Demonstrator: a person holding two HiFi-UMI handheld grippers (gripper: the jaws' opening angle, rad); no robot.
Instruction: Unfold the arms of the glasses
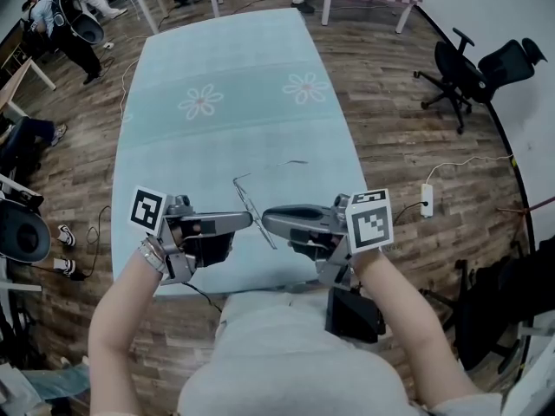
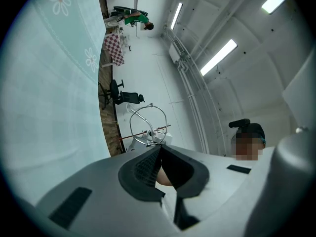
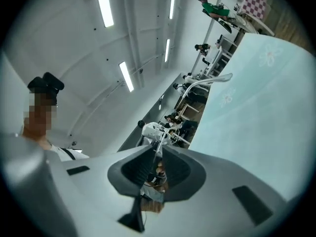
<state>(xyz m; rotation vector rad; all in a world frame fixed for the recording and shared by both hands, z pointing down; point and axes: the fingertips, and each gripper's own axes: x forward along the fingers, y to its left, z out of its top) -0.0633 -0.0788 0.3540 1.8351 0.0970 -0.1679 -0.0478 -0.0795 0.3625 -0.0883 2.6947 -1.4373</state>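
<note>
- Two bare forearms reach in from 6 o'clock in the head view. The left hand (image 1: 186, 245) and the right hand (image 1: 325, 250) each grasp a gripper held roughly level, tips facing one another.
- The left gripper (image 1: 250, 218) points toward 3 o'clock. Its own view (image 2: 160, 147) shows the jaws pinched narrow on the wire rim of the glasses (image 2: 148, 124).
- The right gripper (image 1: 265, 219) points toward 9 o'clock. Its own view (image 3: 160, 149) shows the jaws drawn close on a thin wire part of the glasses (image 3: 159, 143).
- The glasses (image 1: 254, 211) hang between the two tips, off the cloth, over the 6 o'clock end of the table (image 1: 225, 68). The frame slants from 11 to 5 o'clock, and one thin arm stretches out toward 2 o'clock.
- The table wears a pale blue cloth printed with flowers and runs away toward 12 o'clock.
- A power strip (image 1: 426, 199) lies on the wood floor at 3 o'clock.
- An office chair (image 1: 473, 68) stands at 2 o'clock, well apart from the table.
</note>
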